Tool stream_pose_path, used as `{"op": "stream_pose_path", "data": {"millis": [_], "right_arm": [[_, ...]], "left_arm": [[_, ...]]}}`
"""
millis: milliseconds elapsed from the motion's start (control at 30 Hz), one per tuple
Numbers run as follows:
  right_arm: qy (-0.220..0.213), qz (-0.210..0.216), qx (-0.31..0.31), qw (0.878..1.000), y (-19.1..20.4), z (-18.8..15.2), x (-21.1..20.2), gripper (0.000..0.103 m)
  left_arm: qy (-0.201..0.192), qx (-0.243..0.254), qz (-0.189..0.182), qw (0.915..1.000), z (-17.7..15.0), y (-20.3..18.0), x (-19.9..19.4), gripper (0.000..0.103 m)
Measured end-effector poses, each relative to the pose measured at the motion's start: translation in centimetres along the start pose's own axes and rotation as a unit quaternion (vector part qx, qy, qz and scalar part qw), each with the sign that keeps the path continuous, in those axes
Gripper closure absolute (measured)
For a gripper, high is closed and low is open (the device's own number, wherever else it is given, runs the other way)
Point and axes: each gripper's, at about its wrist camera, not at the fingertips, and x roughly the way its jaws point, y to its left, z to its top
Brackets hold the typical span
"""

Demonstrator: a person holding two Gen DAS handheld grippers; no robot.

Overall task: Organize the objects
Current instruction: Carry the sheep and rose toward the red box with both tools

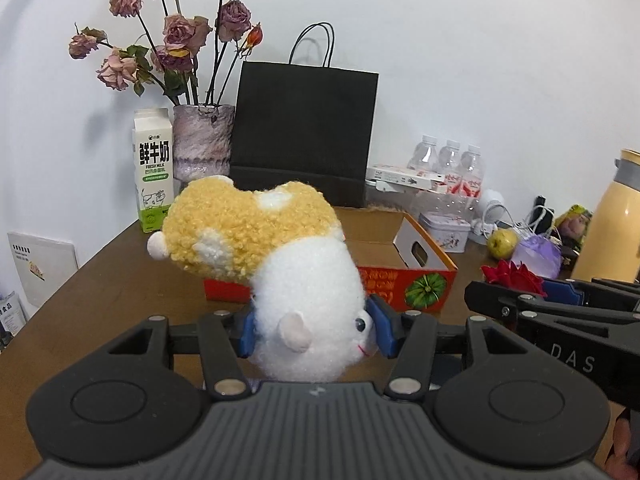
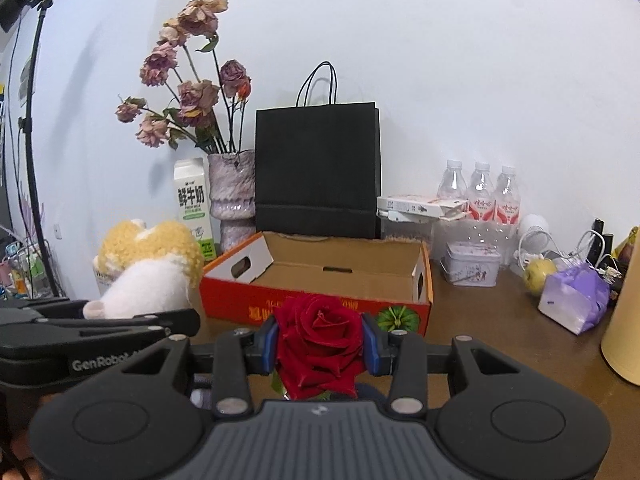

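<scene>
My left gripper (image 1: pixel 314 330) is shut on a plush toy (image 1: pixel 280 264), white-bellied with a curly yellow back, held upside down above the table. The plush toy (image 2: pixel 148 268) also shows at the left of the right wrist view. My right gripper (image 2: pixel 320 344) is shut on a red rose (image 2: pixel 320 340), whose bloom faces the camera. The rose (image 1: pixel 510 274) and the right gripper (image 1: pixel 568 300) appear at the right of the left wrist view. Ahead of both lies an open orange cardboard box (image 2: pixel 424 280) with nothing visible inside; the box (image 1: pixel 432 260) is partly hidden behind the plush.
Along the wall stand a milk carton (image 1: pixel 153 168), a vase of dried roses (image 1: pixel 203 142), a black paper bag (image 1: pixel 304 132) and water bottles (image 1: pixel 448 168). A tin (image 2: pixel 472 266), a green apple (image 2: pixel 538 274), a purple pouch (image 2: pixel 572 300) and a yellow flask (image 1: pixel 612 224) crowd the right.
</scene>
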Motion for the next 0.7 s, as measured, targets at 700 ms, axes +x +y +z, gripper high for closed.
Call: {"op": "stream_pose_path", "data": {"millis": [700], "right_arm": [[-0.022,0.006,0.012,1.0,-1.7,6.6,10.1,0.064]], "left_arm": [[0.014,-0.007,0.037,0.9992,7.4,0.7,9.9,0.047]]}}
